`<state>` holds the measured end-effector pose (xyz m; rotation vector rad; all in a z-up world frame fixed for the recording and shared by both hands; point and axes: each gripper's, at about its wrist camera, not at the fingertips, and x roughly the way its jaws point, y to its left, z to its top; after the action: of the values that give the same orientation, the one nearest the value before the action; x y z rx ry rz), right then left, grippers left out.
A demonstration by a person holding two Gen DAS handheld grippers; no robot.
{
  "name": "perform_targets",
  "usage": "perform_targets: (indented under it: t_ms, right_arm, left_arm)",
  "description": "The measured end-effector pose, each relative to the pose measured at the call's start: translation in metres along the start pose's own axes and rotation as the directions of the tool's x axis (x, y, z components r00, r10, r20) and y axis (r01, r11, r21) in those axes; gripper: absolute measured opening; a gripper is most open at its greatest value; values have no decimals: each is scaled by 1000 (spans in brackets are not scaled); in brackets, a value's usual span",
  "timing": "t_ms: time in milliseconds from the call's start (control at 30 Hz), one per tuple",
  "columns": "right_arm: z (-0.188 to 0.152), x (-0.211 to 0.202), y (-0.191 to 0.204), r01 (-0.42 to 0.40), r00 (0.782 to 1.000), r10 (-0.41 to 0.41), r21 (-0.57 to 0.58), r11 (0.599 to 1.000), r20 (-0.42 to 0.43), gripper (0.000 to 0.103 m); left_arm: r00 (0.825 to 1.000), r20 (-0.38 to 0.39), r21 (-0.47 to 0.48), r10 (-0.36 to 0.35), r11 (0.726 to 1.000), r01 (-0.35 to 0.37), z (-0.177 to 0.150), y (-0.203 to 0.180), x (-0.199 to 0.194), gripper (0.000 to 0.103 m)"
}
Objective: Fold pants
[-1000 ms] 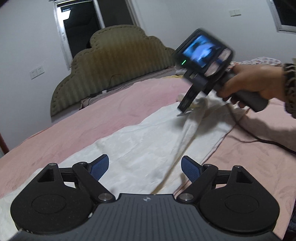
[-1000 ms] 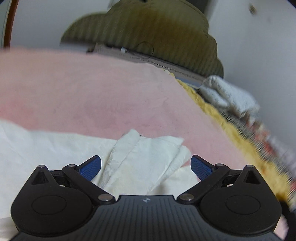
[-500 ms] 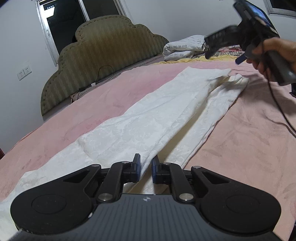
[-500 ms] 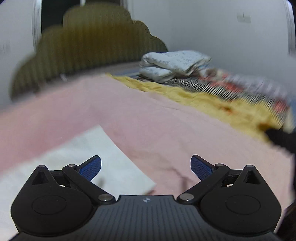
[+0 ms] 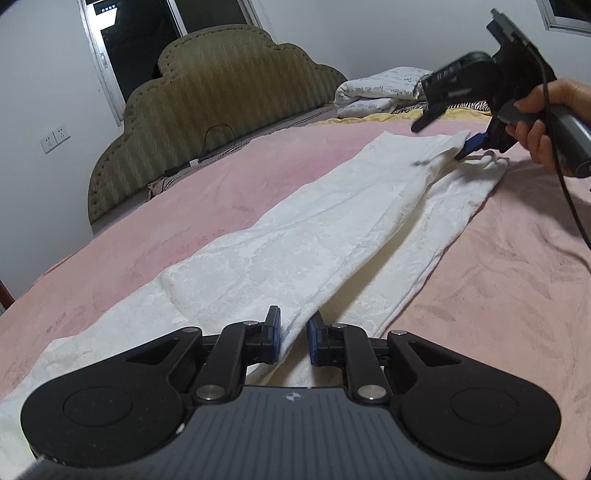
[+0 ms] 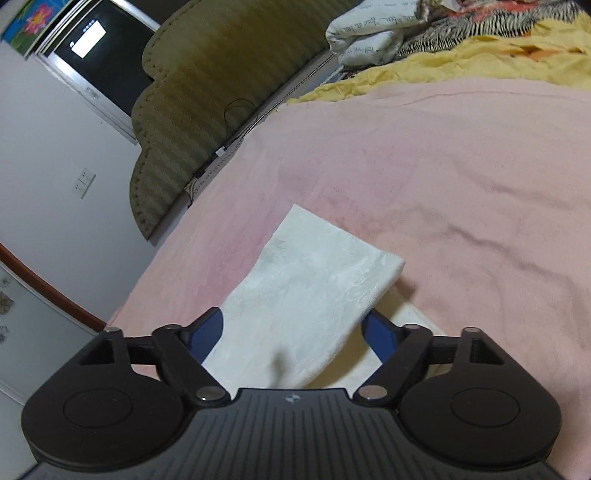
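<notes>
White textured pants (image 5: 332, 236) lie lengthwise on a pink bedspread (image 5: 498, 277), one leg folded over the other. My left gripper (image 5: 293, 338) is shut on the folded edge of the pants at their near end. My right gripper (image 5: 439, 136), held in a hand, hovers open over the far end of the pants. In the right wrist view the right gripper (image 6: 295, 332) is open, with the pants end (image 6: 314, 288) between and below its blue fingers (image 6: 380, 334), not gripped.
An olive padded headboard (image 5: 207, 110) stands at the back left. Folded white bedding (image 5: 380, 92) and a yellow blanket (image 6: 461, 55) lie at the far right. A black cable (image 5: 576, 218) hangs from the right gripper. A window (image 5: 147, 33) is behind.
My left gripper closed on the pants' near edge. The right gripper let go, lifted away to the right, then came back down over the far end of the pants, still open.
</notes>
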<state>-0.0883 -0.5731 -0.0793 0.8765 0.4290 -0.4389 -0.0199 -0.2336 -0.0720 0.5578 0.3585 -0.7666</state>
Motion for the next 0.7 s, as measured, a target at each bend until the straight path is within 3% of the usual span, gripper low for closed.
perform_targets:
  t_ms: [67,133,200,300,400,467,567,633,700]
  right_arm:
    - [0,10,-4,35,999,-35,30,999,-2,58]
    - [0,11,-10,56,998,-57,50,997,19,30]
    - [0,11,-11,72,997,-74,45,996,25,15]
    - [9,9,0,31,999,-31,16,999,27,9]
    - [22,-9,23,-58,993,61,-31,998,100,9]
    - [26,-28,38,-101,983,114,-98,990,141,9]
    - [16,-45,33,-27,991,45,-134,991,128,9]
    - [4,-42,16,65,996,-54,-152,986,78,9]
    - [-7,-34,-5,108,994,-105,-129,986,28,9]
  left_arm:
    - [1000,0,3,2,1000,-2,0,0,1,20]
    - [1000,2,1,7,1000,-7,0,0,0,16]
    - [1000,5,-12,19,1000,-19,0,1,-1,9]
    - [998,26,-57,56,997,-54,7,9,-3,8]
    - [991,70,-127,117,986,-108,16,23,-15,8]
    - [986,107,-124,131,985,-118,19,26,-26,8]
    - [993,101,-48,66,997,-62,15,15,-37,8]
    - [997,73,11,18,1000,-19,5,1,-37,9]
    - [999,49,84,6,996,-10,-6,-15,-34,9]
